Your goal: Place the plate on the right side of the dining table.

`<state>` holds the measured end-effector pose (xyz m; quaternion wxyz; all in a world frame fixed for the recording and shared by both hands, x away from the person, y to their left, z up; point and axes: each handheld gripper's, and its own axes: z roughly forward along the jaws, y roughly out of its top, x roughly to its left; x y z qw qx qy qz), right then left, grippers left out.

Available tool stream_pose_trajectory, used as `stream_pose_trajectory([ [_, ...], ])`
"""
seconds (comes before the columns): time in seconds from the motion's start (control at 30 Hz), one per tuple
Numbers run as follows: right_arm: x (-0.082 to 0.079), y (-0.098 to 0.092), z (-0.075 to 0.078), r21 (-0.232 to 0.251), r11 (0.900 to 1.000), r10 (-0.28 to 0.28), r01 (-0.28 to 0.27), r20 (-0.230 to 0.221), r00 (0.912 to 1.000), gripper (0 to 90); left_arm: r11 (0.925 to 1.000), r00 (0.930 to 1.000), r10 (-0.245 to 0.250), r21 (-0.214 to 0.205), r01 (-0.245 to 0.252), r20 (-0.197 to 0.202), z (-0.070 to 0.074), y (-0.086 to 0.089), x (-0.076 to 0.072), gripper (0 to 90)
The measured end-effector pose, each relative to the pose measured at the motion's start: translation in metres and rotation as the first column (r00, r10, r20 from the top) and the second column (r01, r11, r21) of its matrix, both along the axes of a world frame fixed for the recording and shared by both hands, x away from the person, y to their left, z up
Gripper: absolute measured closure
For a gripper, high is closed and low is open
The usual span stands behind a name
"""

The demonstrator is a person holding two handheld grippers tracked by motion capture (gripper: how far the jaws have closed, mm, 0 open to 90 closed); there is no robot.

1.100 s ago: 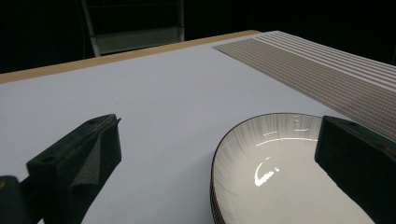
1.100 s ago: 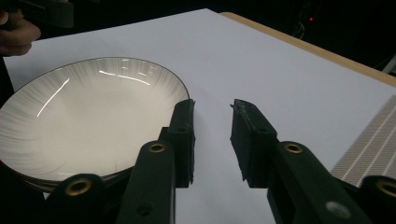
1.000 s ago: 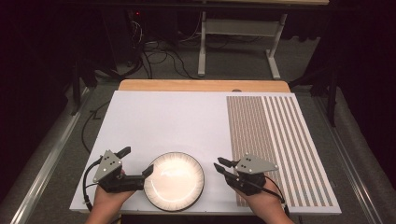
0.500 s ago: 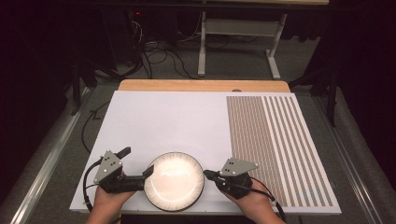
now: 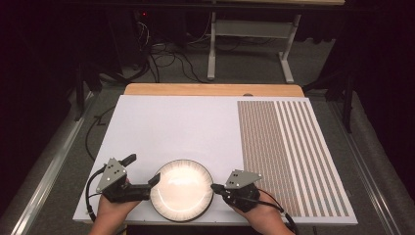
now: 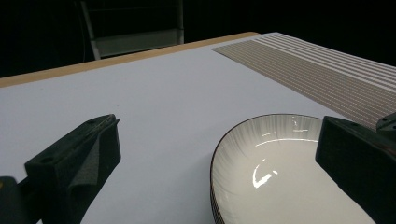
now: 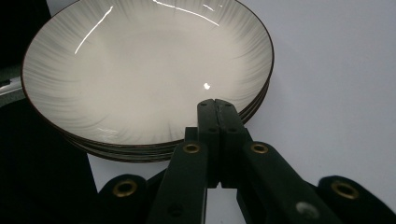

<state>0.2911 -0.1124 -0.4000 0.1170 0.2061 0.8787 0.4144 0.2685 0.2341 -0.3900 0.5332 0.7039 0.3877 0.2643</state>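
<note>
At the near edge of the bench (image 5: 161,127), a stack of white bowls (image 5: 181,190) with dark rims is seen, flanked by two hands. In the right tool view several rims are seen nested one under another, so the stack is made of a few shallow bowls; the exact count cannot be told.

The left tool (image 5: 143,175) is held by the left hand (image 5: 113,205) just beside the stack's left side. Its jaws are spread wide apart: in the left tool view one jaw is seen out over the bare white surface and the other over the bowl's rim, with nothing held between them.

The right tool (image 5: 214,187) is held by the right hand (image 5: 259,211) at the stack's right side. Its jaws are pressed together, tips meeting at the top bowl's rim; whether the rim is pinched between them cannot be told.

Farther back, the white sheet covering the bench is bare. On its right part a brown-and-white striped mat (image 5: 286,147) is laid. Beyond the sheet a strip of wooden benchtop edge (image 5: 210,89) is visible, and past it a grey floor with cables (image 5: 161,54) and a metal frame (image 5: 249,34).
</note>
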Motion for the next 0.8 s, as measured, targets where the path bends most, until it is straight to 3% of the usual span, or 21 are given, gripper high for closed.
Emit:
stream_pose_trajectory([
  [0.47,0.0,0.01,-0.003,0.0,0.9999,0.014,-0.014,-0.013,0.9998,90.0,0.9999,0.9999,0.012,-0.001,-0.012,0.002,0.0,0.004,0.0,0.6],
  [0.5,0.0,0.011,-0.003,-0.003,0.9999,0.016,-0.016,-0.013,0.9998,90.0,0.9994,0.9999,0.012,-0.033,-0.012,-0.011,0.0,0.002,-0.001,0.6],
  [0.53,0.0,0.013,-0.004,-0.002,0.9998,0.018,-0.018,-0.014,0.9997,90.0,0.9994,0.9999,0.012,-0.033,-0.012,-0.011,0.0,0.002,-0.001,0.5],
  [0.57,-0.001,0.015,-0.005,-0.008,0.9996,0.026,-0.026,-0.017,0.9995,90.0,0.9999,0.9999,0.013,-0.004,-0.013,0.003,0.001,0.005,0.0,0.6],
  [0.8,-0.001,0.023,-0.006,-0.005,0.9994,0.033,-0.033,-0.024,0.9992,90.0,0.9997,0.9997,0.021,-0.015,-0.021,0.007,0.002,0.008,-0.001,0.6],
])
